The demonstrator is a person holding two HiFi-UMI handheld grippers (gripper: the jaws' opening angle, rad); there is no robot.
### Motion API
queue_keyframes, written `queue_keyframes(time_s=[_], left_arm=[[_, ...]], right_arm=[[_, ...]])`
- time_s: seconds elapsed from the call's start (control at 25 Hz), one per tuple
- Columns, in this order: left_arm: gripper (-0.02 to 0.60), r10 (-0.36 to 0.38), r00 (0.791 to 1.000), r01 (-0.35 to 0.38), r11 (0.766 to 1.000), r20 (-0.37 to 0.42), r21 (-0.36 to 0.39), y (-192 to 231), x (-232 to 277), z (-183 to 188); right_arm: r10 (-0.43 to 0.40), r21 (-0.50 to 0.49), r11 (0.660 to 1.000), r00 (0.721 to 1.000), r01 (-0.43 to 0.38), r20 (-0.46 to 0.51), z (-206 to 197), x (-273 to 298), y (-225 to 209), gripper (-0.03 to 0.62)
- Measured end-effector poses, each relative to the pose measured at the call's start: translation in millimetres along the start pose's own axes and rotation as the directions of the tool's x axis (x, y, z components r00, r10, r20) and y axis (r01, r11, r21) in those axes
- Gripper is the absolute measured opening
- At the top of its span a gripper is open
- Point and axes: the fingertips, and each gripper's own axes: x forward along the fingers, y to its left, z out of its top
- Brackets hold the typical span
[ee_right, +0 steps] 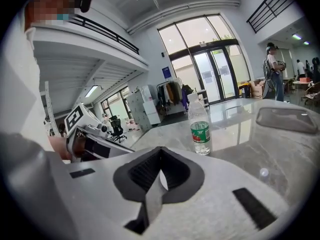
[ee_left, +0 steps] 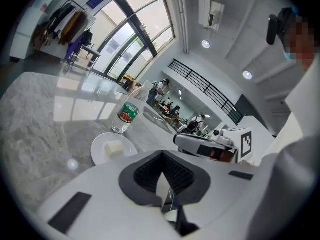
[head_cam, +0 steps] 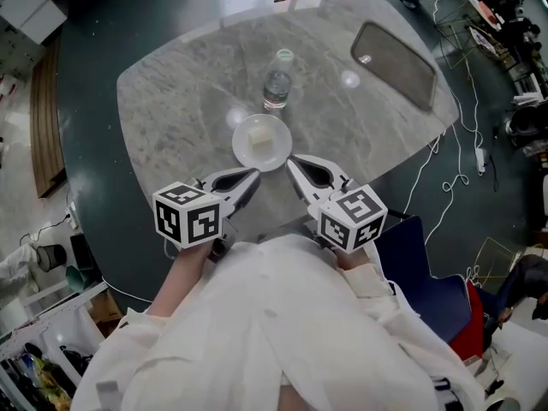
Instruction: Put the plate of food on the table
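A white plate point(head_cam: 261, 142) with a pale block of food point(head_cam: 262, 141) rests on the grey marble table point(head_cam: 171, 110), just this side of a clear water bottle point(head_cam: 277, 82). My left gripper point(head_cam: 253, 176) is shut with nothing in it, its tip close to the plate's near-left rim. My right gripper point(head_cam: 291, 163), likewise shut on nothing, sits by the near-right rim. The left gripper view shows the plate point(ee_left: 113, 149) lying apart from the jaws point(ee_left: 162, 156), with the bottle point(ee_left: 129, 115) behind it. The right gripper view shows the bottle point(ee_right: 200, 126) beyond the closed jaws point(ee_right: 160, 156).
A dark rectangular tray point(head_cam: 394, 62) lies at the table's far right. A blue chair point(head_cam: 428, 272) stands at my right side, with cables on the floor point(head_cam: 467, 135) beyond the table edge. A person point(ee_right: 274, 71) stands far off by the glass doors.
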Motion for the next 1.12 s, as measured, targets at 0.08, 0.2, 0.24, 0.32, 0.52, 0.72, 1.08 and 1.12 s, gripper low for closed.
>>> queue_keyframes(time_s=[0.08,0.2,0.24,0.32,0.52,0.72,1.08,1.12], left_arm=[[0.015,-0.003,1.0,0.003,1.0,0.0,-0.002,-1.2,0.7,-0.2],[0.015,-0.003,1.0,0.003,1.0,0.005,-0.005,-1.6,0.0,0.7],[0.015,-0.003,1.0,0.003,1.0,0.007,-0.005,-1.3,-0.3,1.2],[0.015,-0.001,1.0,0.001,1.0,0.009,-0.007,-0.3,-0.3,1.2],[0.015,0.012,1.0,-0.012,1.0,-0.001,-0.015,2.9,0.7,-1.5],[0.015,0.039,0.998,-0.039,0.999,-0.039,0.002,6.1,2.5,-6.7],[0.015,0.051,0.998,-0.051,0.999,-0.04,-0.002,8.2,1.6,-7.7],[0.015,0.052,0.998,-0.052,0.999,-0.04,-0.002,8.8,1.5,-7.8]], right_arm=[[0.004,0.002,1.0,1.0,-0.004,-0.003,-0.6,0.2,0.3,0.003],[0.008,0.014,1.0,1.0,-0.008,0.0,-0.6,0.4,1.2,0.002],[0.009,0.015,1.0,1.0,-0.009,0.0,-0.7,0.7,1.3,0.002],[0.012,0.019,1.0,1.0,-0.012,-0.002,-2.2,1.2,1.4,0.002],[0.02,0.028,0.999,1.0,-0.02,-0.007,-4.7,2.1,0.0,0.002],[0.032,0.046,0.998,0.999,-0.031,-0.011,-6.0,3.0,-1.9,0.002],[0.044,0.029,0.999,0.999,-0.043,-0.013,-3.8,2.7,-1.0,0.002],[0.043,0.028,0.999,0.999,-0.043,-0.015,-4.3,3.3,-1.5,0.002]])
